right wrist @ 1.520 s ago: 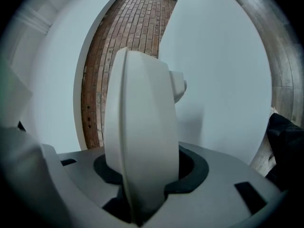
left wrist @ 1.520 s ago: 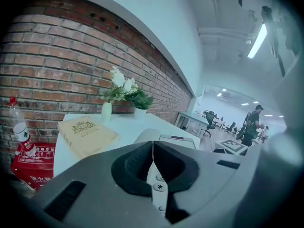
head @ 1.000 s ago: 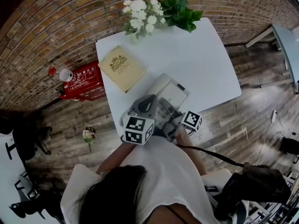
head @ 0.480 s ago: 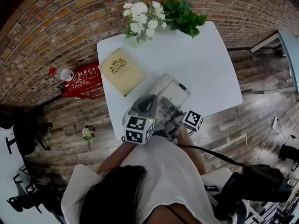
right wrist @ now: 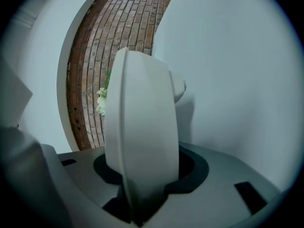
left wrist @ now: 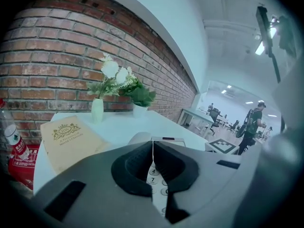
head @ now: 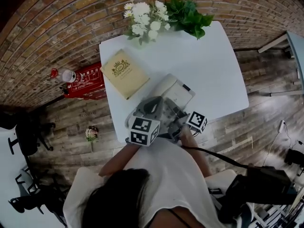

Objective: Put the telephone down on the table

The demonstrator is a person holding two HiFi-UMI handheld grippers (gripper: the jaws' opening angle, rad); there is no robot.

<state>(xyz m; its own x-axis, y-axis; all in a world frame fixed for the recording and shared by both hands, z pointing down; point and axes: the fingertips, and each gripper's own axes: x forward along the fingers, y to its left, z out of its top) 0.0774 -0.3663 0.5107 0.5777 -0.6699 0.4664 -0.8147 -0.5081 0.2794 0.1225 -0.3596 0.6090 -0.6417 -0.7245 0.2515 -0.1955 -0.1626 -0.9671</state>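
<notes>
Head view: the telephone (head: 175, 93) is at frame centre, over the near part of the white table (head: 213, 65), with a gripper at each of its lower ends. I cannot tell whether its base touches the top yet. The left gripper (head: 154, 107) is at its lower left, the right gripper (head: 180, 120) at its lower right. A tan book (head: 124, 70) lies just to its upper left. A red box (head: 85, 82) and a bottle (head: 66, 75) stand on the floor at left; their contents do not show.

Left gripper view: the jaws are pinched on a thin edge of the telephone, with keypad digits showing in the slit below. Beyond, at upper left, a white vase (left wrist: 97, 110) holds white flowers and a pot (left wrist: 140, 110) holds a leafy plant.

Right gripper view: the jaws are clamped round a thick, rounded white part of the telephone, which fills the frame's centre.

Risks: set down here, the telephone would be close to the table's lower edge, and an overhang could tip it to the floor. The left pinch is slim. If the right lets go first, the telephone may twist out. A tilt might unseat the handset.
</notes>
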